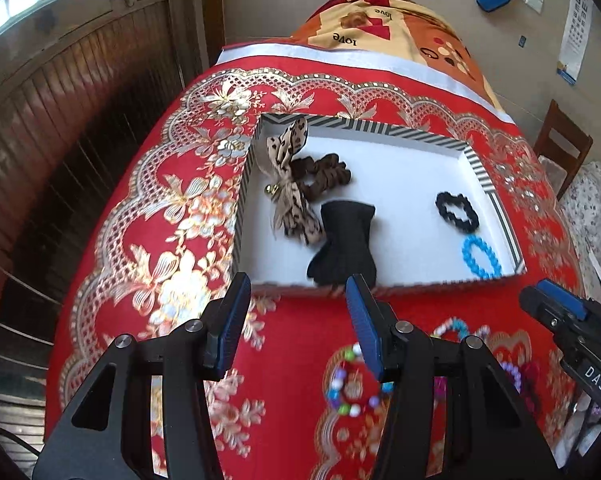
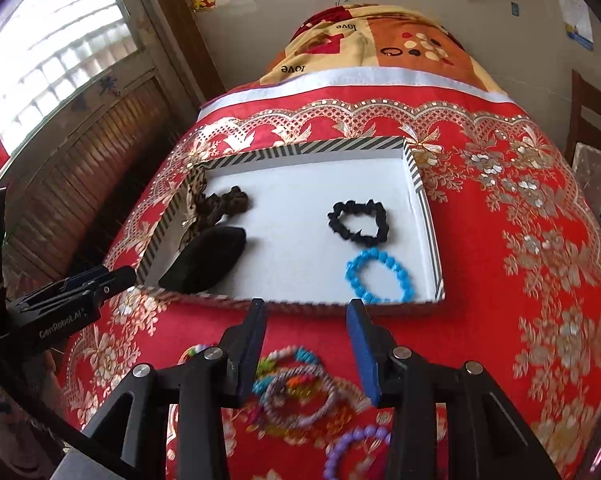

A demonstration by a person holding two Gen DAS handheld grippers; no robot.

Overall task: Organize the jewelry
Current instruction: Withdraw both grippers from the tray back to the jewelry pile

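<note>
The tablecloth (image 1: 300,320) is glossy red satin-like cloth with shiny gold and silver floral weave. The tray (image 2: 424,184) looks like matt cardboard, white inside with a striped paper rim. In it lie a soft brown fabric scrunchie (image 1: 320,176), a leopard-print cloth bow (image 1: 288,184), a matt black cloth bow (image 1: 342,248), a black fabric scrunchie (image 2: 358,222) and a smooth blue plastic bead bracelet (image 2: 378,276). The left gripper (image 1: 296,320) is matt black plastic with ribbed blue pads (image 1: 232,328) and metal pins

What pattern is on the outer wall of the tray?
Black and white diagonal stripes on the tray wall, best seen in the right wrist view.
</note>
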